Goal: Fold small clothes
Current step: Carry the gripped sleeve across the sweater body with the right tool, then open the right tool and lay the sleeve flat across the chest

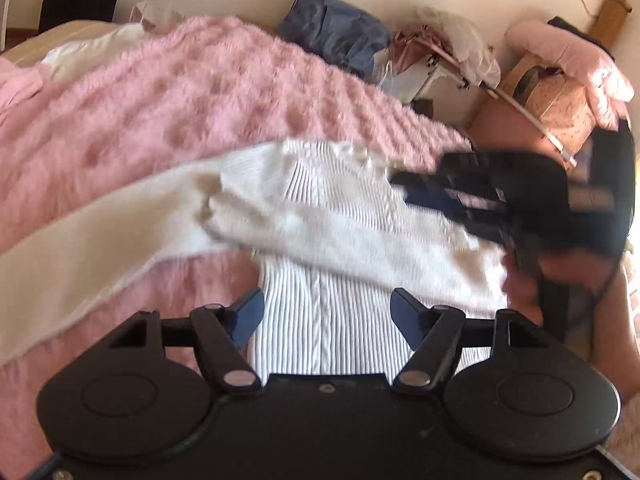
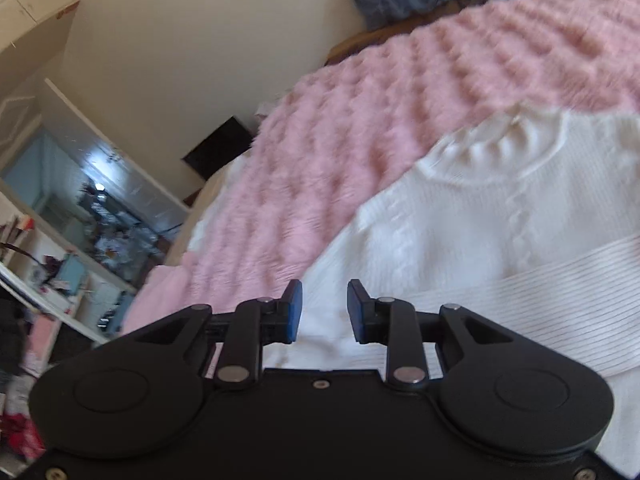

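Note:
A white ribbed knit sweater point(image 1: 332, 216) lies flat on a fluffy pink blanket point(image 1: 180, 92). One long sleeve point(image 1: 100, 248) runs out to the left, and another part is folded across the body. My left gripper point(image 1: 328, 316) hovers over the sweater's lower body, open wide and holding nothing. The right gripper point(image 1: 404, 188) shows blurred above the sweater's right side, held by a hand. In the right wrist view the sweater point(image 2: 460, 232) shows its rolled collar point(image 2: 516, 140) and a ribbed band folded across it. The right gripper point(image 2: 325, 312) has its blue pads apart with no cloth between them.
A blue garment point(image 1: 336, 28) and a heap of other clothes lie beyond the bed's far edge. A pink jacket point(image 1: 580, 60) drapes over boxes at the right. Shelves point(image 2: 60, 280) and a mirrored door point(image 2: 100, 200) stand past the bed's side.

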The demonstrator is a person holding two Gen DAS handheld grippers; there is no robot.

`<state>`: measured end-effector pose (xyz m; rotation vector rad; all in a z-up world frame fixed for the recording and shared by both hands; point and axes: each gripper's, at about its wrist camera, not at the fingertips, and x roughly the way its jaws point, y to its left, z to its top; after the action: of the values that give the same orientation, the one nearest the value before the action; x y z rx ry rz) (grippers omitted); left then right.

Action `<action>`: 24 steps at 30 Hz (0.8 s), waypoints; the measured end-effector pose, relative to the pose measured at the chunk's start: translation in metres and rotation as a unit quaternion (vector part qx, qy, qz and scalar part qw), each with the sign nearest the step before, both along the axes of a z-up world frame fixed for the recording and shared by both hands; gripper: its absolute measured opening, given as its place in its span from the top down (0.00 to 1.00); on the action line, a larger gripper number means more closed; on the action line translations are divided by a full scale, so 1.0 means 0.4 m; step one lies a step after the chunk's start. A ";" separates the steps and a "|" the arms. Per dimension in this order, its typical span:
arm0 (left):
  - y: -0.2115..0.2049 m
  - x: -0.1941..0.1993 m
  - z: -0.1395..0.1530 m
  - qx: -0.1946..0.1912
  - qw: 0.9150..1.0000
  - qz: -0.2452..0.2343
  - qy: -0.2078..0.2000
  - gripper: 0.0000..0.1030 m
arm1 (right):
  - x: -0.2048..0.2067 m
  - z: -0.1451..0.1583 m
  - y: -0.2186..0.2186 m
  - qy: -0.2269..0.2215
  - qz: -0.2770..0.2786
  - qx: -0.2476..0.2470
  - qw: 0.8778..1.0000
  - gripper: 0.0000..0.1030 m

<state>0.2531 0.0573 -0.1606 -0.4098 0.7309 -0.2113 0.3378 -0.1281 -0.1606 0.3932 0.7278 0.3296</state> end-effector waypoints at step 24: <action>0.014 0.317 -0.192 0.000 0.999 0.030 0.029 0.29 | -0.015 -0.177 -0.397 0.006 -0.207 -0.114 0.972 0.80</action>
<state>0.3799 0.0628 -0.2374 -0.4385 0.7737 -0.1432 0.3319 -0.2868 -0.2313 0.3181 0.6675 -0.1508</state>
